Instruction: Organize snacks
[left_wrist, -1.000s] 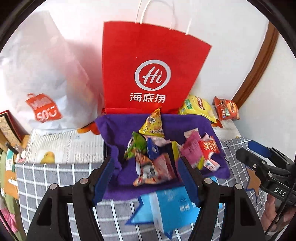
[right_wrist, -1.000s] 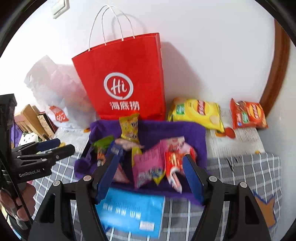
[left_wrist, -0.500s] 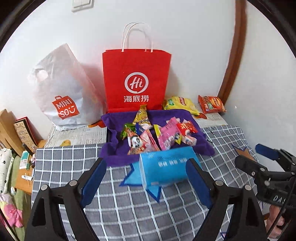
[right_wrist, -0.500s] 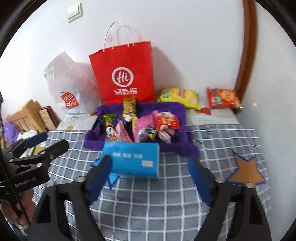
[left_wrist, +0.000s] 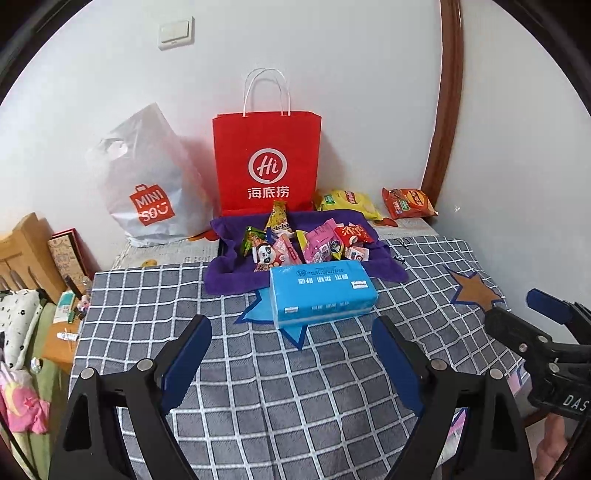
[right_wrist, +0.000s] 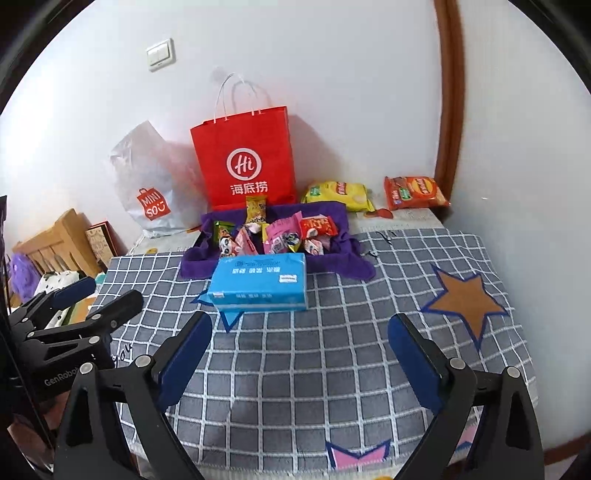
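Observation:
Several small snack packets (left_wrist: 306, 243) (right_wrist: 280, 236) lie heaped in a purple cloth-lined tray (left_wrist: 229, 273) (right_wrist: 195, 266) at the far side of the checked tablecloth. A blue tissue pack (left_wrist: 321, 291) (right_wrist: 258, 284) lies just in front of the tray. My left gripper (left_wrist: 290, 332) hangs open over the cloth, short of the pack, with nothing between its fingers. My right gripper (right_wrist: 300, 325) is also empty and its jaws are opening. Each gripper shows at the edge of the other's view: the right gripper (left_wrist: 535, 314) and the left gripper (right_wrist: 92, 295).
A red paper bag (left_wrist: 266, 162) and a white plastic bag (left_wrist: 147, 184) stand against the wall behind the tray. A yellow chip bag (left_wrist: 347, 201) and an orange chip bag (left_wrist: 408, 201) lie at the back right. Wooden furniture (left_wrist: 22, 251) and clutter sit past the table's left edge.
Both grippers have drawn back from the tray and spread their jaws wider. The blue pack, once between the fingers, now lies ahead of them, and the snacks look farther off.

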